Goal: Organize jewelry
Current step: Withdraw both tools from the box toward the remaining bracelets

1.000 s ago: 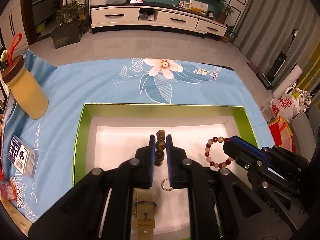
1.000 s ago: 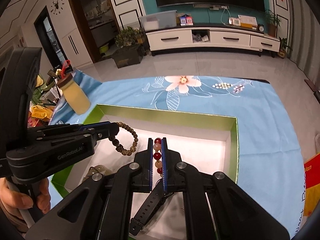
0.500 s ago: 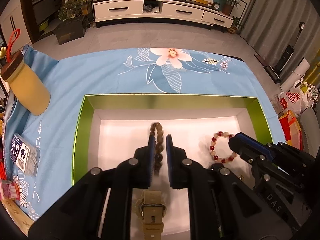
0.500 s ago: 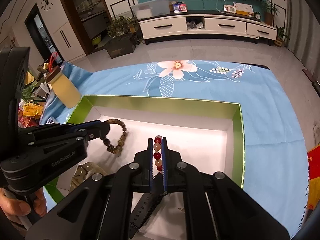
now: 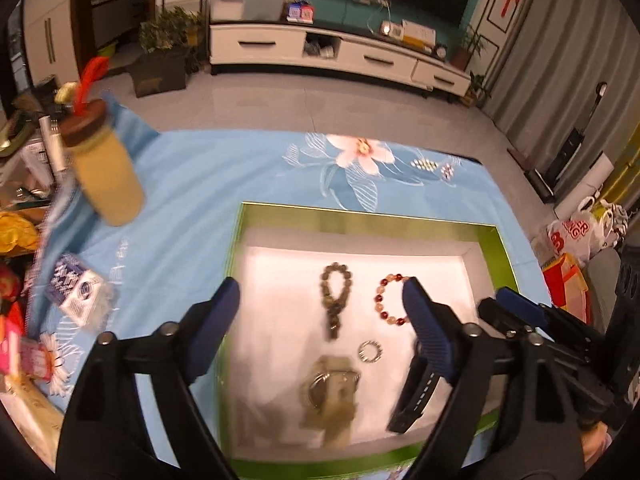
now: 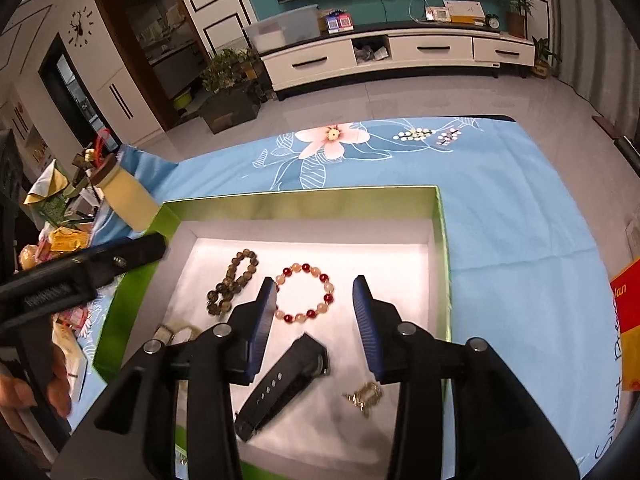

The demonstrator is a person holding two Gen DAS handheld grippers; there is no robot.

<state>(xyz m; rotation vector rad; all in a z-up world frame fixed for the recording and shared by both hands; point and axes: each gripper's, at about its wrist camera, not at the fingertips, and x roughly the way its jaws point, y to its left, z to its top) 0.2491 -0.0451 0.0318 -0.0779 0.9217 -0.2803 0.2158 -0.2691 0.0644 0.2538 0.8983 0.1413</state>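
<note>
Both grippers hang over the box with their ribbed blue pads spread wide and nothing between them. The left gripper sits above the box's near left part; the right gripper sits above its middle.

The box is a shallow rectangle with glossy green walls and a smooth white lining. On the lining, toward the far left, lies the brown bracelet, dull round beads pinched into a narrow loop. Just beside it to the right is the red bracelet, a neat open ring of shiny dark-red and pale peach beads. Nearer, a black strap lies slantwise, flat and matte with a row of small holes. By the near right corner rests a small gold trinket, blurred. A small silvery ring lies between the bracelets and the strap. A khaki fabric watch lies near the front.

The box rests on a worktop under a soft blue cloth printed with a pink flower. At the worktop's left edge stands a yellow cylindrical bottle with a brown cap.
</note>
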